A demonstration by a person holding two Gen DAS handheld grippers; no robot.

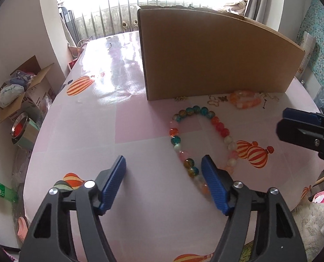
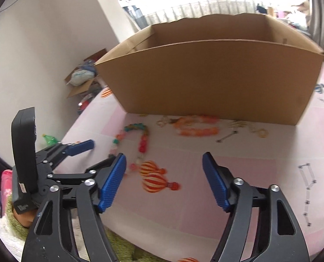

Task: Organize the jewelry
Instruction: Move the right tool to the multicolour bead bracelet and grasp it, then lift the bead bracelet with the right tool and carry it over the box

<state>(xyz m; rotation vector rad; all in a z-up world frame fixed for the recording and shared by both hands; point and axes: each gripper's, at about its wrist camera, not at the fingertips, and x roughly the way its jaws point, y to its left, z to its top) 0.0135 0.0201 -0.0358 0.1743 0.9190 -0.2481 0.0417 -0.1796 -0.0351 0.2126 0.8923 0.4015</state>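
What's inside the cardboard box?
In the right wrist view the cardboard box is open-topped; only bare upper inner walls show. Its front wall hides the floor, so any contents can't be seen.

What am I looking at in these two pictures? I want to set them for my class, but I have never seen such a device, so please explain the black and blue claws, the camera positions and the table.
Each picture comes from a camera mounted on a hand-held gripper, looking along its two blue-padded fingers. One shows the left gripper, the other the right gripper. Both are open and hold nothing. On the pink tablecloth lies a multicoloured bead bracelet, with an orange and white bracelet and small charms nearer an open cardboard box. The left gripper's right finger stands just in front of the near end of the multicoloured bracelet.
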